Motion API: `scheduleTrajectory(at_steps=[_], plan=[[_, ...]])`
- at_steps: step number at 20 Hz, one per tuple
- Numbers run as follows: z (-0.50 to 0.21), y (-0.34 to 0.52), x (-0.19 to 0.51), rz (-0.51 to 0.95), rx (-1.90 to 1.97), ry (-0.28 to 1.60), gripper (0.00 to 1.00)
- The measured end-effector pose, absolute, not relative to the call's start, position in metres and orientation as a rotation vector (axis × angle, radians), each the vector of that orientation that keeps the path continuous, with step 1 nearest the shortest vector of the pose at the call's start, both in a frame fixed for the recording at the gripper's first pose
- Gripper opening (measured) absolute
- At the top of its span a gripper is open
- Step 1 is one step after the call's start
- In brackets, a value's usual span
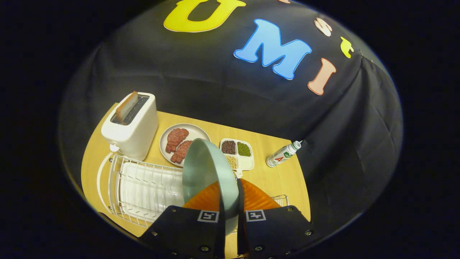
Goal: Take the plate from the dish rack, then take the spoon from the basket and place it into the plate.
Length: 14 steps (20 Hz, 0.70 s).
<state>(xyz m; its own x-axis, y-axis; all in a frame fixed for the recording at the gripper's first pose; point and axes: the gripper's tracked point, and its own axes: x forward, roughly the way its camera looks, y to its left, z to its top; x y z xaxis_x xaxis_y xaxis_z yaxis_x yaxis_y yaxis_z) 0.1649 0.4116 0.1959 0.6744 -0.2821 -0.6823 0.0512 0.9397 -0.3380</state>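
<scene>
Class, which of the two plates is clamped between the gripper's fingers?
The empty pale green plate, held on edge by the gripper; the white plate carries meat.

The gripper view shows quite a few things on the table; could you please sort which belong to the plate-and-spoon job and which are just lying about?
Belong to the job:
- green plate, held on edge between the fingers of the gripper
- dish rack

Lying about:
- toaster with a slice of toast
- plate of meat
- tray of beans
- bottle
- orange plate
</scene>
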Motion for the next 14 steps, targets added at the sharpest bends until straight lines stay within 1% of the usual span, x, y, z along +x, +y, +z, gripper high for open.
scheduleTrajectory(at_steps=[6, 10, 14], plan=[[0.215, 0.386, 0.127, -0.056, -0.171, 0.824, 0.13], [0.225, 0.348, 0.101, -0.021, -0.110, 0.821, 0.13], [0.213, 0.312, 0.069, 0.038, -0.025, 0.851, 0.13]])
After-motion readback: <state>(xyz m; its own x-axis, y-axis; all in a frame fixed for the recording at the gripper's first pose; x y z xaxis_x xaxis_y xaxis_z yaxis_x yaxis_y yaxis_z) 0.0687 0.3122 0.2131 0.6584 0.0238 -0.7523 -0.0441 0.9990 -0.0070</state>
